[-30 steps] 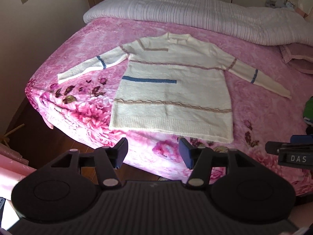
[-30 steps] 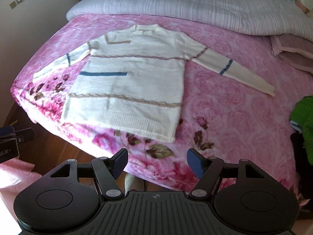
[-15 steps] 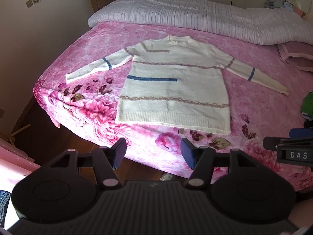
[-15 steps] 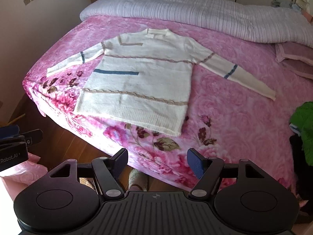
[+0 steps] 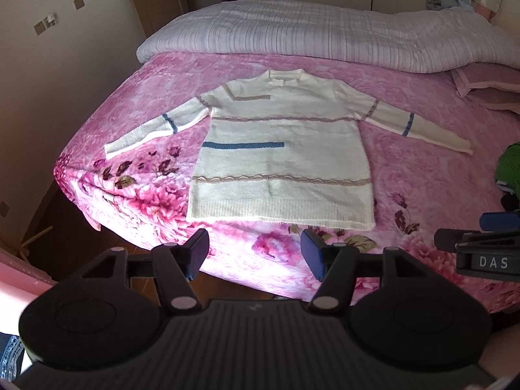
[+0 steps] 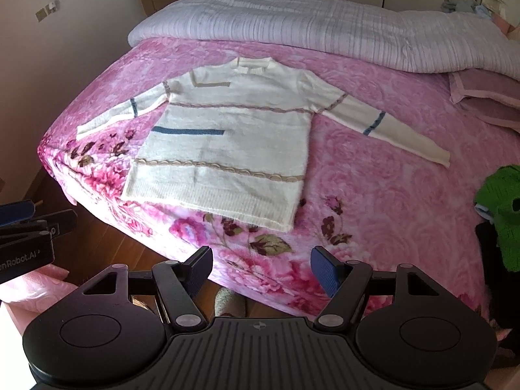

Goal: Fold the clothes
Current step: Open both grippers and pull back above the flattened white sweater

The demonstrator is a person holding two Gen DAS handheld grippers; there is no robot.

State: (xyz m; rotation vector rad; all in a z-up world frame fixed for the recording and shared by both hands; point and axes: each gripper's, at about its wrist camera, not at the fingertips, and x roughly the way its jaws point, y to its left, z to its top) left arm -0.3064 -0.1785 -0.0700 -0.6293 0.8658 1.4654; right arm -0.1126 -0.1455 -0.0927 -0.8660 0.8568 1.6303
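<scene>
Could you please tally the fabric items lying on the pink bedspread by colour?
Cream: 1, the sweater, spread flat with both sleeves out.
Lilac-white: 1, the striped duvet along the far side.
Dusty pink: 1, the folded cloth.
Green: 1, the garment at the right edge.
Total: 4
</scene>
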